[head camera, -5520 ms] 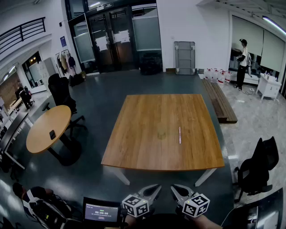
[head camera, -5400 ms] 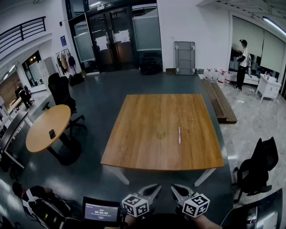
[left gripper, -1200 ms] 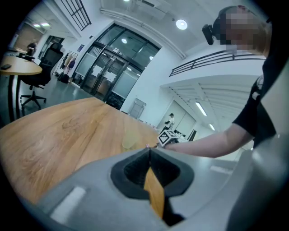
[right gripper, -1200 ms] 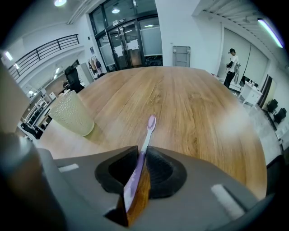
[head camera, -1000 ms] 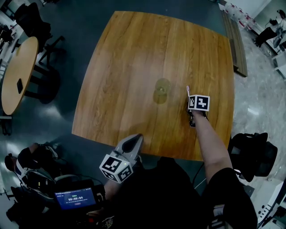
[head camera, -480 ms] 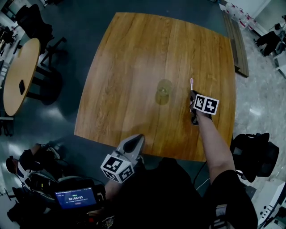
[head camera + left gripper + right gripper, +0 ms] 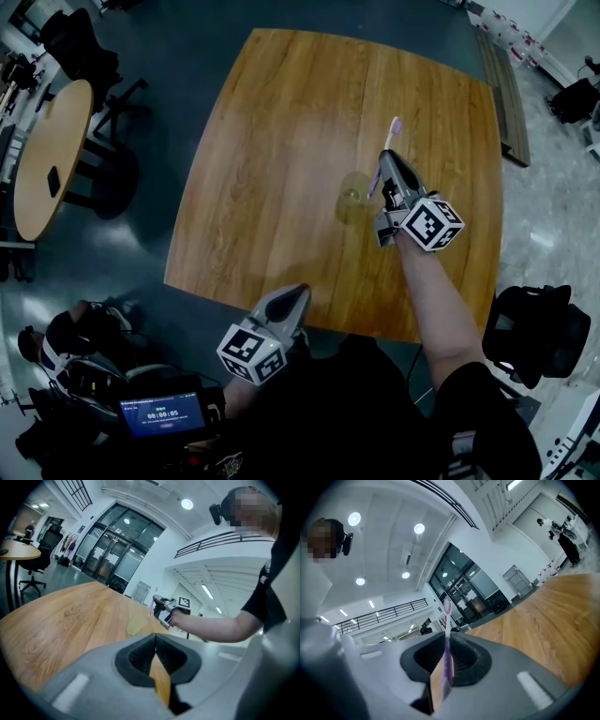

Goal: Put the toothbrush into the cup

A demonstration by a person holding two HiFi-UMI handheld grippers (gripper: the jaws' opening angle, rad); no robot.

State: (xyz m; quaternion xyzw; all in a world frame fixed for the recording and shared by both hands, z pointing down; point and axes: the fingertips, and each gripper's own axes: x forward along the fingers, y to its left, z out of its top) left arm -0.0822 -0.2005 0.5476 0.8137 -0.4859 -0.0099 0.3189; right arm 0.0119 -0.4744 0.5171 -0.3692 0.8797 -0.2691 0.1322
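Toothbrush (image 7: 391, 136) (image 7: 446, 634): off the wooden table (image 7: 281, 141) and up in the air, so pickup judged done. Not yet inside the cup (image 7: 353, 197) (image 7: 136, 623). From the head view, lower end of the handle just beside or over the rim; cannot tell which. By this reading, 2 steps left: lower the handle through the mouth, then let go.

On the wooden table, of the task's things, only the cup: clear, upright, near the middle.

At the right gripper (image 7: 385, 164) (image 7: 446, 641): reaching out over the table, just beside the cup. 2 jaws drawn in until only the handle's thickness parts them, clamped on the purple handle low on its length. Bristle head well beyond the tips, tilted up and away, touching nothing.

At the left gripper (image 7: 298, 292) (image 7: 156, 641): held back by the near table edge, well apart from cup and brush. Jaws pressed together to 1 thin slit, nothing gripped, only table wood showing through the gap.

Likely care point for the drop: keeping the long handle upright enough to clear the rim without tipping so light a cup.
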